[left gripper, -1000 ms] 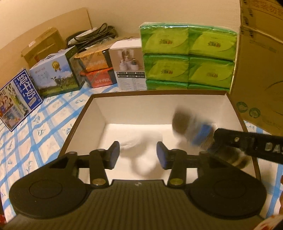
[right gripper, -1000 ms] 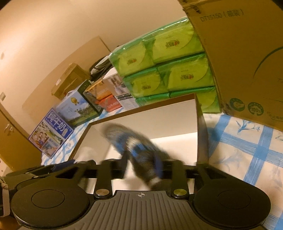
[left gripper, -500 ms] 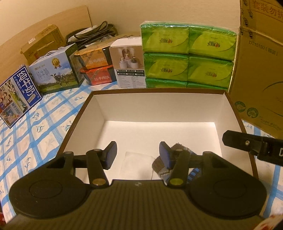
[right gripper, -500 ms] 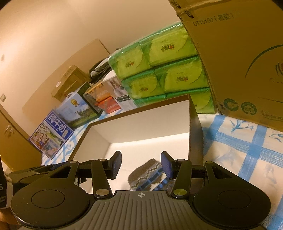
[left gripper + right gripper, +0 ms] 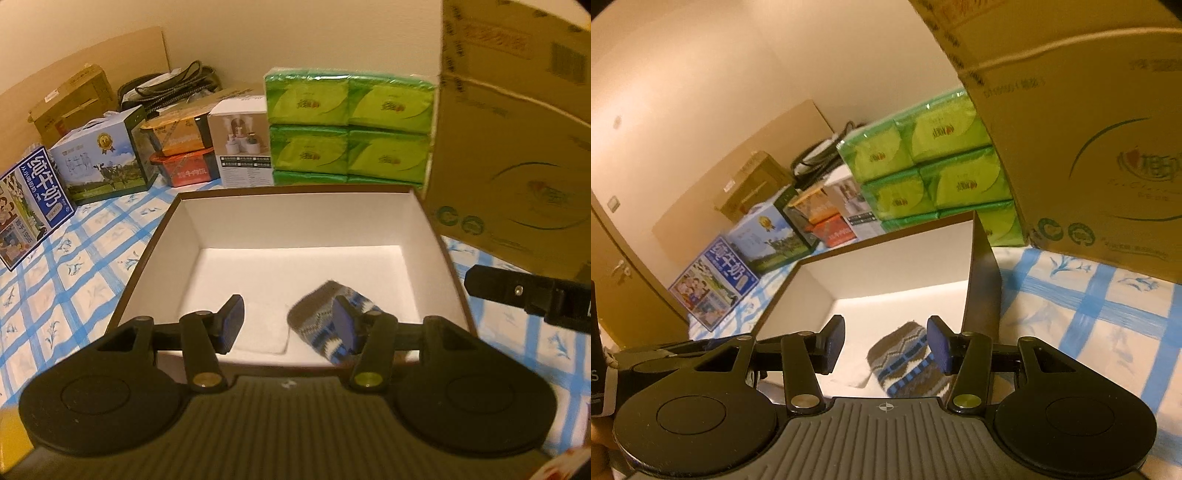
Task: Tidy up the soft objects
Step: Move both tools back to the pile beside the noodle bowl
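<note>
Left gripper (image 5: 286,323) tilted down over near edge of white-lined box (image 5: 162,243), jaws apart, nothing between them. Right gripper (image 5: 885,343) aimed lower-angled across same box, jaws released, empty. Knitted sock (image 5: 321,317), brown with blue-white pattern, lies on box floor, near right corner, beyond both sets of fingertips, untouched

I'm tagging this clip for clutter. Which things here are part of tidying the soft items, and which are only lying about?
Part of the job:
knitted sock
white cloth
open box

Lying about:
green tissue packs
milk cartons
large cardboard carton
black cables
</note>
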A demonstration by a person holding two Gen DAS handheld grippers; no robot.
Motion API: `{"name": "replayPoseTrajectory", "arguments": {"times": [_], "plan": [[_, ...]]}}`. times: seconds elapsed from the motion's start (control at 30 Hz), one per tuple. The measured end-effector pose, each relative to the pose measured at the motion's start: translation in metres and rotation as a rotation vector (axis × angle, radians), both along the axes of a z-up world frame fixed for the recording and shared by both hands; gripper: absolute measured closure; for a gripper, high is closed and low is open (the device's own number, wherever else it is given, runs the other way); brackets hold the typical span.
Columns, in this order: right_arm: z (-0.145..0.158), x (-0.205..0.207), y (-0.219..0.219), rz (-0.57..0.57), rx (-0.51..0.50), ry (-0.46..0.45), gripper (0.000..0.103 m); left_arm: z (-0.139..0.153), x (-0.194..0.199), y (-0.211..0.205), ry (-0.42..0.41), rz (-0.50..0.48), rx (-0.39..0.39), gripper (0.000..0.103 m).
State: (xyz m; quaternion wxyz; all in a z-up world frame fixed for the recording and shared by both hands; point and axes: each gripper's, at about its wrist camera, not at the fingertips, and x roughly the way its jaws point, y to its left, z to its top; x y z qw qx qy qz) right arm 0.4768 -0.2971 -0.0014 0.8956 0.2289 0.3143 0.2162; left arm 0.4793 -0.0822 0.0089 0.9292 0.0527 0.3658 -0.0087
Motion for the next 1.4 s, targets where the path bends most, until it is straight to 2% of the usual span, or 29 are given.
{"name": "replayPoseTrajectory", "arguments": {"times": [0.2,0.4,0.53,0.77,1.07,1.4], "plan": [[0.012,-0.049,-0.006,0.002,0.019,-0.050,0.053,0.009,-0.059,0.007,-0.035,-0.061,-0.042,0.052],[0.018,-0.105,0.002,0.045,-0.021,-0.096,0.050,0.007,-0.124,0.019,-0.056,-0.134,-0.042,0.051],[0.015,-0.143,0.012,0.066,-0.058,-0.124,0.048,0.001,-0.160,0.034,-0.057,-0.134,-0.033,0.050],[0.001,-0.193,0.026,0.074,-0.103,-0.113,0.046,-0.013,-0.216,0.059,-0.060,-0.153,-0.023,0.050],[-0.027,-0.238,0.048,0.092,-0.181,-0.075,0.046,-0.047,-0.269,0.068,-0.063,-0.204,0.116,0.049],[-0.063,-0.262,0.059,0.115,-0.248,0.006,0.046,-0.105,-0.294,0.062,0.001,-0.316,0.276,0.049]]}}
